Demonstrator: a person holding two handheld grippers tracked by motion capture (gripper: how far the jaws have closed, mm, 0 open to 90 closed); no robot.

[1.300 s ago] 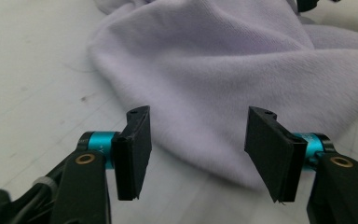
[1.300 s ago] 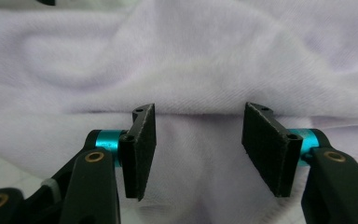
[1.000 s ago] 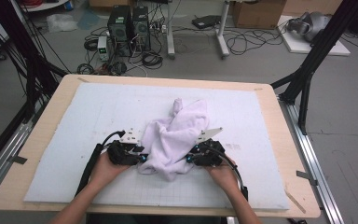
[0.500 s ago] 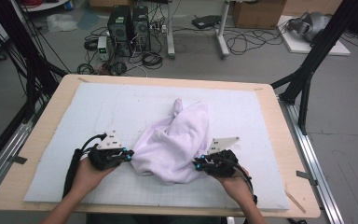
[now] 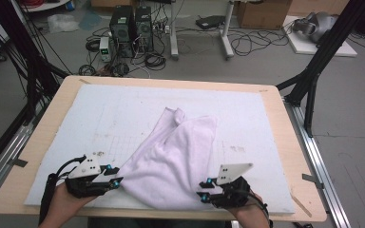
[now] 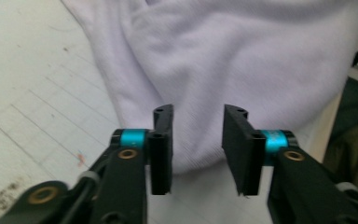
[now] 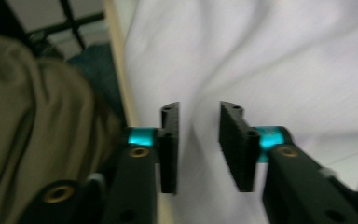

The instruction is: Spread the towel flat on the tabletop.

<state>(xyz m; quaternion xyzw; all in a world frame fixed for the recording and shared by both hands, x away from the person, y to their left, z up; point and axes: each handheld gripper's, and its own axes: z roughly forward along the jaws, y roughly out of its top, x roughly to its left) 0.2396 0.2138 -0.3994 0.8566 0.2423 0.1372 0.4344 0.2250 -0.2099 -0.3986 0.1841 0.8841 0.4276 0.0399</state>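
A pale lilac cloth (image 5: 176, 152) lies rumpled on the white gridded mat (image 5: 123, 109), fanning out from a bunched corner near the middle to a wide edge at the table's front. My left gripper (image 5: 115, 175) rests at the cloth's front left corner, jaws apart. In the left gripper view the left gripper (image 6: 197, 135) stands open with the cloth's edge (image 6: 214, 60) just beyond and beneath the jaws, nothing pinched. My right gripper (image 5: 201, 190) sits at the cloth's front right edge. The right gripper view shows the right gripper (image 7: 198, 135) open over the cloth (image 7: 270, 60).
The mat covers a wooden table (image 5: 285, 142), and both hands are at its front edge. On the floor beyond are computer towers (image 5: 130, 26), cables and black frame legs (image 5: 313, 71). An olive garment (image 7: 28, 116) of the person is close beside the right gripper.
Both grippers drew apart and back toward the front edge, pulling the bunched cloth wider and flatter. Their jaws now stand open at the cloth's front edge.
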